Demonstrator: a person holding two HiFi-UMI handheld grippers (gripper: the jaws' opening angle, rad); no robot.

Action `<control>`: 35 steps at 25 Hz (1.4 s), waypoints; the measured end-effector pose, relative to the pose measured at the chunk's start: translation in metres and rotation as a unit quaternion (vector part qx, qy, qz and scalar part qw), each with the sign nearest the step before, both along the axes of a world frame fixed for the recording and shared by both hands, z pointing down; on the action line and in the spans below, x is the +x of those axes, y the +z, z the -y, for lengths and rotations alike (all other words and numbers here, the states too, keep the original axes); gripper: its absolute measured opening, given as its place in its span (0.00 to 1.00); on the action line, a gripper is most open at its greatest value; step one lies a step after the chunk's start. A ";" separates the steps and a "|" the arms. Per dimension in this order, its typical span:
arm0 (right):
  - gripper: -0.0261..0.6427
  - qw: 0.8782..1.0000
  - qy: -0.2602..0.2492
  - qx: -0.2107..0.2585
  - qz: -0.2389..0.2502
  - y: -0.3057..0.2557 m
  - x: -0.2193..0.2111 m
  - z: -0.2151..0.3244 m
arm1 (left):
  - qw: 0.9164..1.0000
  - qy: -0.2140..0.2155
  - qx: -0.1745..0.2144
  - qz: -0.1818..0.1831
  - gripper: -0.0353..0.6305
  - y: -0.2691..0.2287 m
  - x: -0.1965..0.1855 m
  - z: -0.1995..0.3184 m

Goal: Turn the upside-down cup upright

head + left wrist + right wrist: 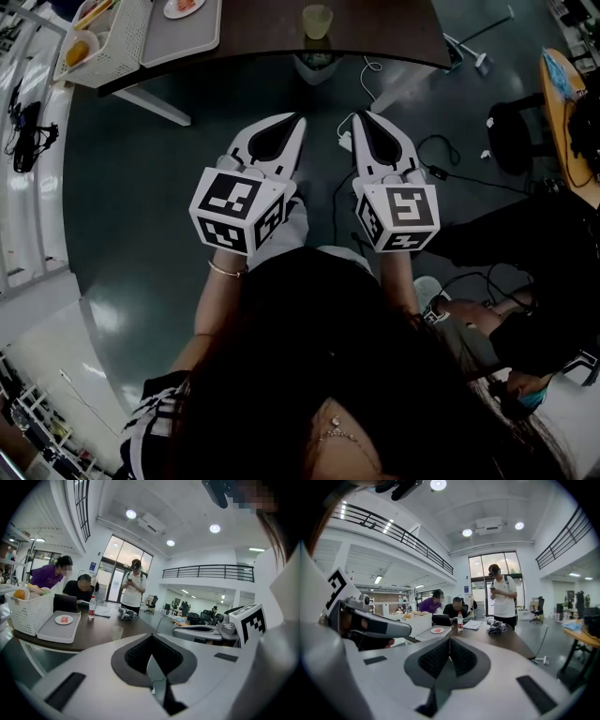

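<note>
A pale translucent cup [317, 21] stands near the front edge of the dark table [394, 37]. The left gripper view shows the cup [116, 632] small and far off, and I cannot tell which way up it is. My left gripper [299, 118] and right gripper [362, 114] are held side by side over the floor, short of the table, both pointing toward it. Their jaws are shut with nothing between them. In its own view the left gripper [151, 635] has its tips together, and so does the right gripper [449, 638] in its view.
A white basket [103, 42] with fruit, a grey tray [187, 37] and a small plate [184, 7] sit at the table's left. A bin [317, 66] stands under the table edge. Cables and a power strip [345, 141] lie on the floor. People stand and sit beyond the table.
</note>
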State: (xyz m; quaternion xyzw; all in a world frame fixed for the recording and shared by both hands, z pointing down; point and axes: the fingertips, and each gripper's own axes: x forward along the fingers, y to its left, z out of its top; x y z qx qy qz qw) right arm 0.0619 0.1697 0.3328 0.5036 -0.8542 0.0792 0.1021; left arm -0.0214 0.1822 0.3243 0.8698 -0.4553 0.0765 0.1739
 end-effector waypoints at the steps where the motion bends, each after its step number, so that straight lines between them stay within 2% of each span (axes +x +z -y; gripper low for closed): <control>1: 0.07 1.000 0.003 0.001 -0.001 -0.001 -0.002 0.008 | 1.000 0.002 0.001 -0.001 0.06 -0.001 -0.002 0.008; 8: 0.07 1.000 0.010 0.001 -0.008 -0.004 -0.016 0.044 | 1.000 0.007 0.004 -0.008 0.06 -0.001 -0.019 0.047; 18: 0.07 1.000 0.016 -0.005 -0.004 0.005 -0.011 0.093 | 1.000 0.007 -0.003 -0.006 0.06 0.007 -0.016 0.095; 28: 0.07 1.000 -0.007 -0.010 0.005 0.011 -0.026 0.191 | 1.000 -0.023 -0.010 0.003 0.06 0.011 -0.035 0.184; 35: 0.07 0.999 -0.029 -0.017 0.005 0.013 -0.020 0.265 | 0.999 -0.047 -0.020 0.005 0.06 0.017 -0.029 0.256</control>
